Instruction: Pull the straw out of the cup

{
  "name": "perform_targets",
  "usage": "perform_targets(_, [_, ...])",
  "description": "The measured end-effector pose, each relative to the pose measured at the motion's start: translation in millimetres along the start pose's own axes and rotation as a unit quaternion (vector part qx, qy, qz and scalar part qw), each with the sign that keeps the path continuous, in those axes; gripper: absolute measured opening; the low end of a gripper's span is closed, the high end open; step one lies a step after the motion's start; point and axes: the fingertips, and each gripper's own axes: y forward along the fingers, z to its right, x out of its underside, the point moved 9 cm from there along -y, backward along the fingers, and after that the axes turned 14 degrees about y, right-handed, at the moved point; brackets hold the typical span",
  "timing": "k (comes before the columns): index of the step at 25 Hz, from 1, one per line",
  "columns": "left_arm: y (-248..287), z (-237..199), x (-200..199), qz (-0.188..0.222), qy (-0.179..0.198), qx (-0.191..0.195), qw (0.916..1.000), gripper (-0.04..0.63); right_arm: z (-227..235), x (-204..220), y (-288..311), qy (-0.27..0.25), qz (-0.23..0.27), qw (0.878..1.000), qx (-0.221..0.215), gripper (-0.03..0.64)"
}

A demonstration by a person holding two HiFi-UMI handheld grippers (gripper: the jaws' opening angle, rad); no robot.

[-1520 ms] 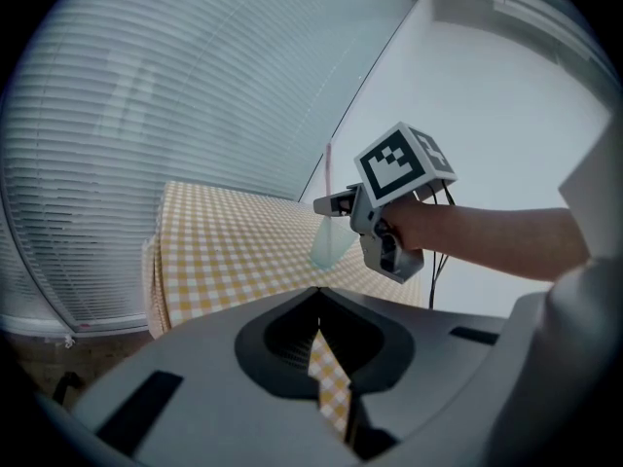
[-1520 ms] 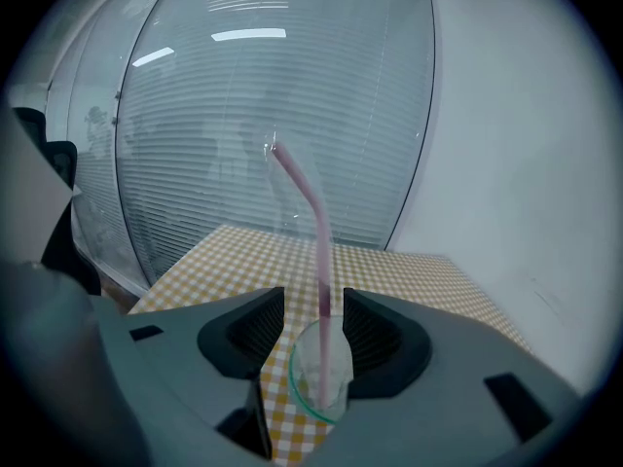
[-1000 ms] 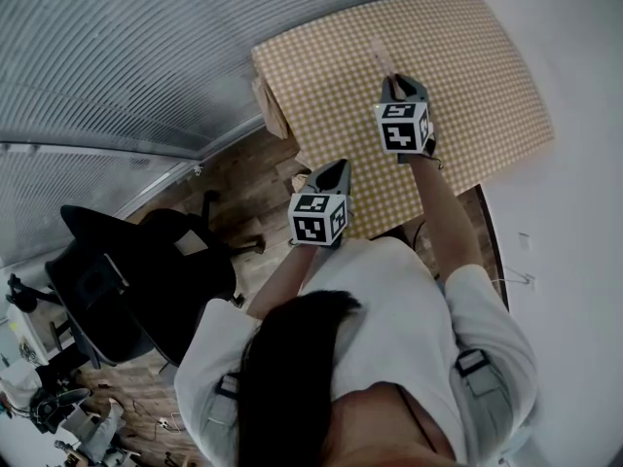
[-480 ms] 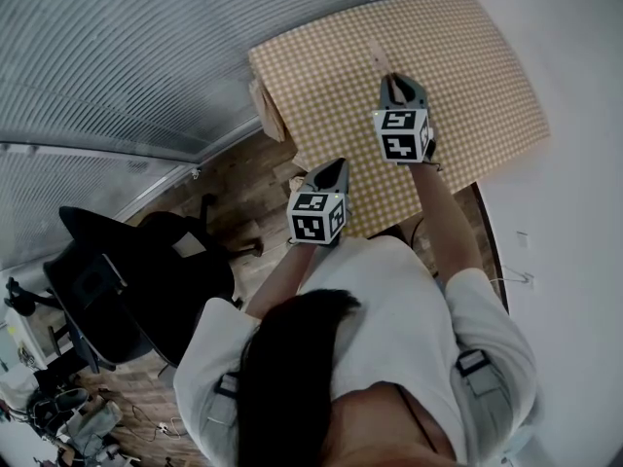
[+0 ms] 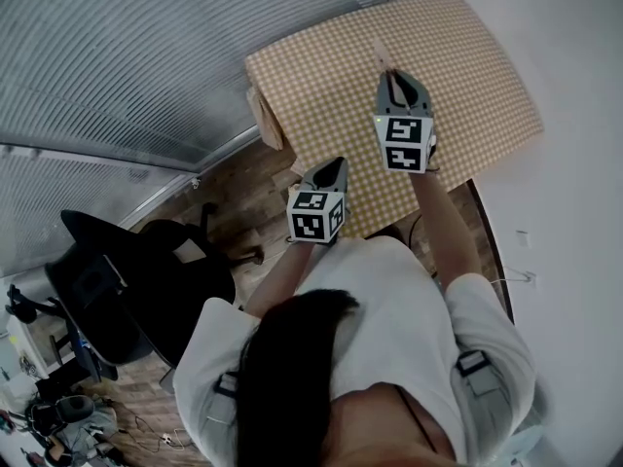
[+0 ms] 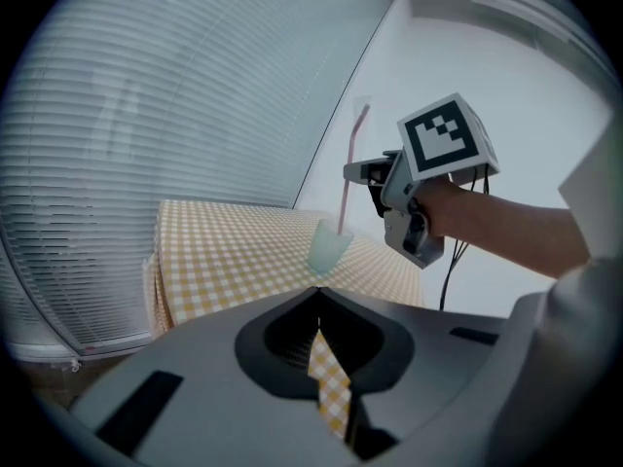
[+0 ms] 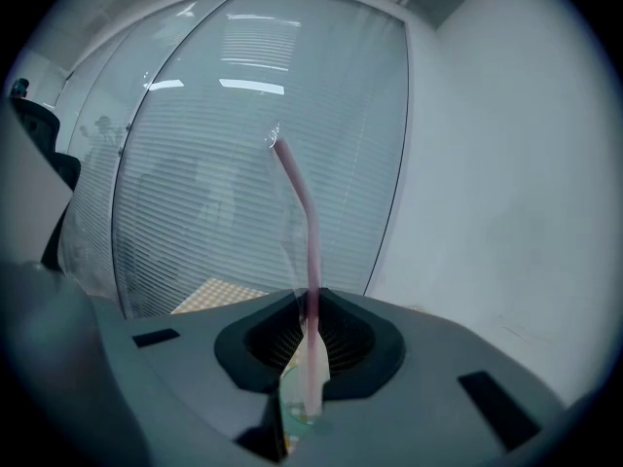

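Head view, nearest item: the left gripper (image 6: 317,334) hangs over the table's near edge at 12 o'clock from the person. Its own view shows the jaws clenched tip to tip with nothing between them; only checked cloth shows through the slit behind the tips.

At 1 o'clock from it, further over the table (image 6: 224,251), stands the right gripper (image 7: 310,329). Its jaws have just been closing and are clamped on the pink straw (image 7: 312,251), which rises between them and bends toward 11 o'clock at the top.

The head view hides the cup under the right gripper. The left gripper view supplies it: a pale green translucent cup (image 6: 328,251) stands upright on the yellow checked cloth, directly beneath the right gripper. The straw's lower end reaches only just inside the cup's mouth. The right gripper view shows a sliver of green below its jaws and nothing more of the cup.

Beyond the table are slatted blinds (image 6: 146,115) at 10 o'clock and a plain wall at 2 o'clock.

Against the earlier head frames, the right gripper looms larger and closer to the camera, so it has risen. The left gripper sits in the same place.
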Motion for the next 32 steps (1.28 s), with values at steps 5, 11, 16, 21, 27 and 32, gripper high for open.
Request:
perform_targets(5, [-1, 5, -5, 0.006, 0.016, 0.002, 0.9998, 0.009, 3, -19, -19, 0.012, 0.029, 0.999, -0.001, 0.054])
perform_targets(11, [-8, 7, -10, 0.016, 0.028, 0.004, 0.9995, 0.009, 0, -24, -41, 0.021, 0.038, 0.999, -0.006, 0.054])
perform_targets(16, [-12, 12, -9, 0.017, 0.036, 0.006, 0.9992, 0.009, 2, -17, -60, 0.029, 0.034, 0.999, -0.008, 0.054])
perform_targets(21, [-15, 16, -12, 0.024, 0.046, 0.007, 0.9986, 0.009, 3, -11, -75, 0.038, 0.025, 0.999, -0.010, 0.054])
perform_targets(27, [-16, 20, -9, 0.021, 0.044, 0.013, 0.9987, 0.009, 10, 5, -87, 0.040, 0.001, 0.999, -0.008, 0.054])
perform_targets(32, [-12, 25, -8, 0.021, 0.042, 0.020, 0.9987, 0.009, 17, 19, -96, 0.054, -0.021, 0.998, -0.020, 0.054])
